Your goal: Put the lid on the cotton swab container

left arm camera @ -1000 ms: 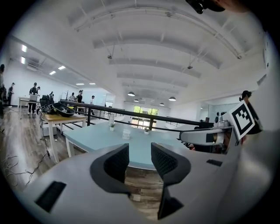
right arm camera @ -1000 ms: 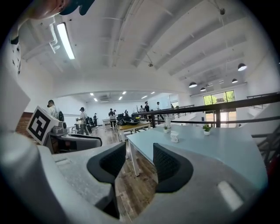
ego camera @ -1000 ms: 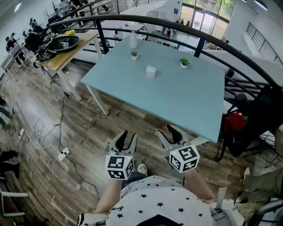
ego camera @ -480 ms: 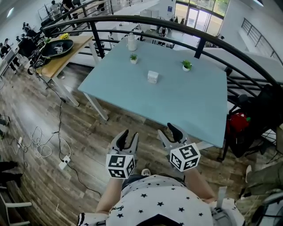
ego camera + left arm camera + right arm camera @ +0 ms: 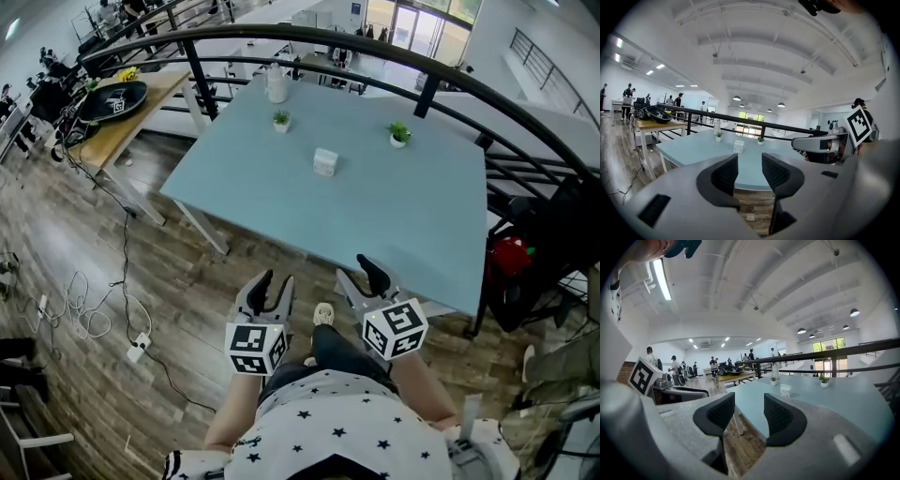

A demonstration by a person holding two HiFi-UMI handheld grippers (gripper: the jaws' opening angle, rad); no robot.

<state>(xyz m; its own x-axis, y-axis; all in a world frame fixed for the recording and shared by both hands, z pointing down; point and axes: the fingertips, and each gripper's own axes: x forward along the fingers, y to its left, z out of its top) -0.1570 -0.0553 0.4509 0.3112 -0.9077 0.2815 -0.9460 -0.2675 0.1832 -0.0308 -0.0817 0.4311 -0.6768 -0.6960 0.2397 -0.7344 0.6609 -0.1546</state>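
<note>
"Blue tabletop (image 5: 375,216), head view: where's the cotton swab container (image 5: 325,161)?"

"Mid-tabletop, white, with one potted plant (image 5: 281,119) behind it to the left and another plant (image 5: 399,134) to the right. My left tool (image 5: 273,281) hangs over wood floor (image 5: 187,281), my right tool (image 5: 361,277) by the near edge, both well apart from it."

"Left gripper view?"

"My left tool (image 5: 749,159): jaws apart, nothing gripped. The container (image 5: 738,146) sits far ahead."

"Right gripper view?"

"My right tool (image 5: 749,401) gapes too, empty. The container (image 5: 785,390) shows beyond, up and to the right. Its lid is too small to make out."
</note>
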